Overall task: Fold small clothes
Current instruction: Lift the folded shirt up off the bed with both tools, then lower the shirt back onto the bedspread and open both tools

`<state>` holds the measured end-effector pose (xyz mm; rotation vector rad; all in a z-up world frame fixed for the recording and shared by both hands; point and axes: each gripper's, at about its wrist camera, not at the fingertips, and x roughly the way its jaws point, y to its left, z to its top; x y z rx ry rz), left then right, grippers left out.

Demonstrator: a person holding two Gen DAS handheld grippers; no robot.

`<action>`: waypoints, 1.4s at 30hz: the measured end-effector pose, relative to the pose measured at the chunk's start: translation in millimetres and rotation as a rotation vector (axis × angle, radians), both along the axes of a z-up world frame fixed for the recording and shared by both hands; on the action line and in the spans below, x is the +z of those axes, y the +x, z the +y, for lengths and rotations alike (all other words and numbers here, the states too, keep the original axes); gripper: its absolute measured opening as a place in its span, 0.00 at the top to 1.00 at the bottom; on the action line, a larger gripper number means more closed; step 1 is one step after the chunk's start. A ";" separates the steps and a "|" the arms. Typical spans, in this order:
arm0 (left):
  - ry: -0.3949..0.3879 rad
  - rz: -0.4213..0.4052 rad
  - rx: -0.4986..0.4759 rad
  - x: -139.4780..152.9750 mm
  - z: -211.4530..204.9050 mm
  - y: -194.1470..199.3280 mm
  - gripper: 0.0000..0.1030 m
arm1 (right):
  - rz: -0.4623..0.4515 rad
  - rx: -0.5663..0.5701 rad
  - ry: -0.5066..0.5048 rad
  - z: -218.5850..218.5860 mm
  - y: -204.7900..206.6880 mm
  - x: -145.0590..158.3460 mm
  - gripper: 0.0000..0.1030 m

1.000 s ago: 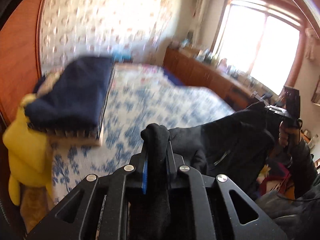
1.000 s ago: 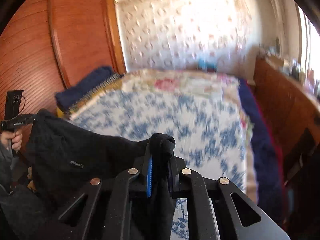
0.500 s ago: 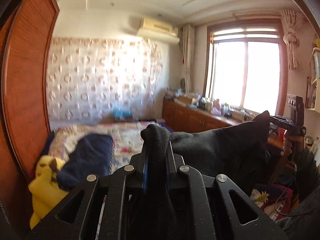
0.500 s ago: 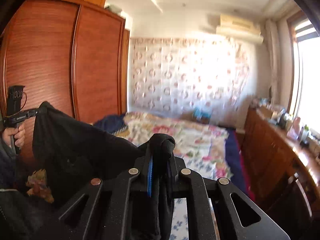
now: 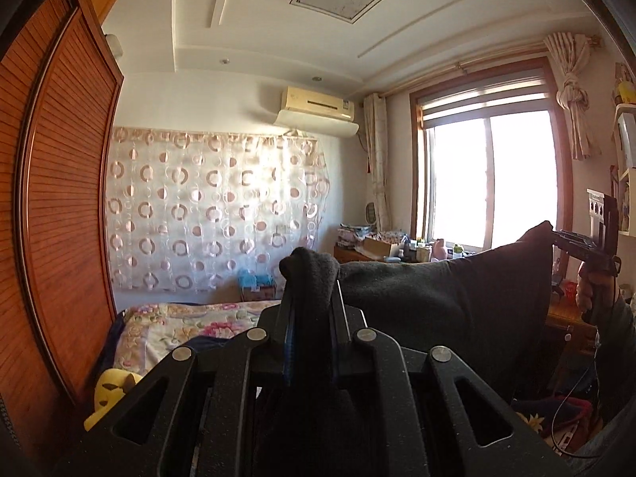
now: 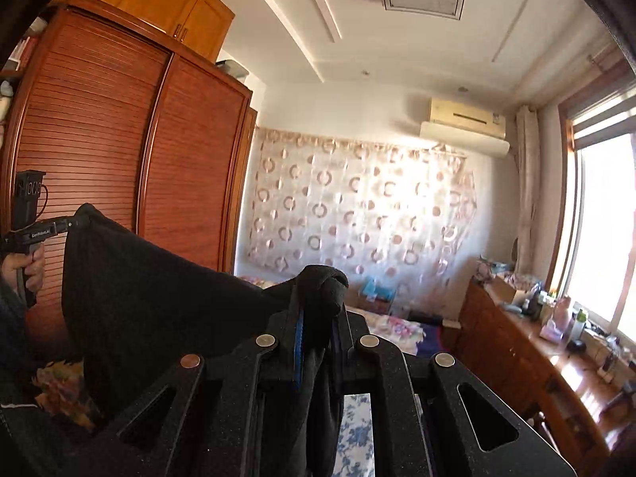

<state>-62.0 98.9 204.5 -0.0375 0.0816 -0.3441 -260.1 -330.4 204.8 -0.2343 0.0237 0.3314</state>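
A black fleece garment (image 5: 449, 302) hangs stretched in the air between my two grippers. My left gripper (image 5: 311, 278) is shut on one bunched corner of it. My right gripper (image 6: 321, 290) is shut on the other corner, and the cloth (image 6: 151, 290) spans away to the left. In the left wrist view the right gripper (image 5: 556, 236) shows at the far right, pinching the cloth's upper corner. In the right wrist view the left gripper (image 6: 77, 220) shows at the far left doing the same. The garment's lower part is hidden behind the gripper bodies.
A bed with a floral cover (image 5: 190, 322) lies below and ahead. A tall wooden wardrobe (image 6: 119, 159) stands on the left. A cluttered wooden counter (image 6: 528, 326) runs under the window (image 5: 489, 175) on the right. A yellow plush toy (image 5: 111, 389) sits low left.
Both grippers have lifted and tilted up with the garment: the views swung from the bed surface to the wall and ceiling. The cloth is now raised and stretched flatter between them.
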 end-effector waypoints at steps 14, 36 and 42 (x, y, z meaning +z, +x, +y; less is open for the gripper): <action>0.017 0.007 0.054 0.0 -6.9 36.2 0.86 | -0.008 -0.029 0.014 10.0 47.8 -44.0 0.90; 0.184 0.438 0.149 -182.1 -15.7 254.2 0.23 | 0.467 -0.341 0.001 29.1 350.6 -219.2 0.44; 0.217 0.501 0.133 -208.4 -28.2 224.2 0.23 | 0.585 -0.294 0.042 8.8 342.5 -258.2 0.44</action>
